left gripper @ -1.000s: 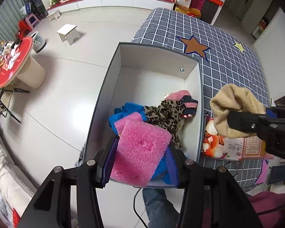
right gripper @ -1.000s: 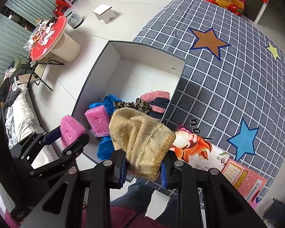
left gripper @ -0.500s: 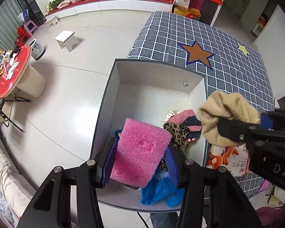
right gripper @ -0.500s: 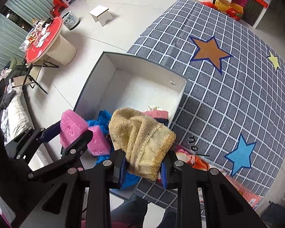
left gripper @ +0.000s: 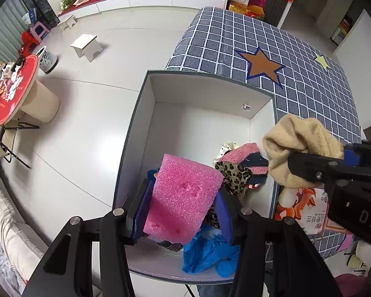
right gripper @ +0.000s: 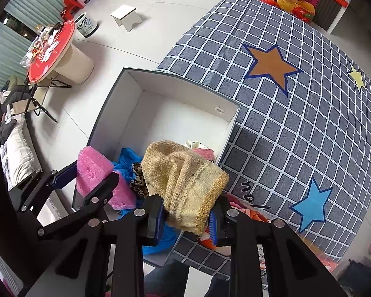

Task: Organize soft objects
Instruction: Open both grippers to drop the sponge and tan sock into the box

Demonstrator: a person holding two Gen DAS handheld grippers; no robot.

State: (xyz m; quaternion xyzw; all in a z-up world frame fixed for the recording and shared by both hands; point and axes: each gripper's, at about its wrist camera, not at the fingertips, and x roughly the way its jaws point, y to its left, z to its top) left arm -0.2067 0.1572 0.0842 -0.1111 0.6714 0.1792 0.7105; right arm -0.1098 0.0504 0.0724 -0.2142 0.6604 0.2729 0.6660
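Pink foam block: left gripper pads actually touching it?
Touching. The left wrist view shows the pink foam block clamped in the left gripper, both blue pads pressed against its sides.

An open box (left gripper: pixel 146 113) stands against the left edge of the bench (left gripper: pixel 296 74). Garments (left gripper: pixel 240 170) are heaped in its near right corner; its far half is bare. A foam block (left gripper: pixel 183 198) hangs above the near part, a knitted cloth (right gripper: pixel 185 180) above the right wall. A stool (left gripper: pixel 86 45) stands on the floor far left.
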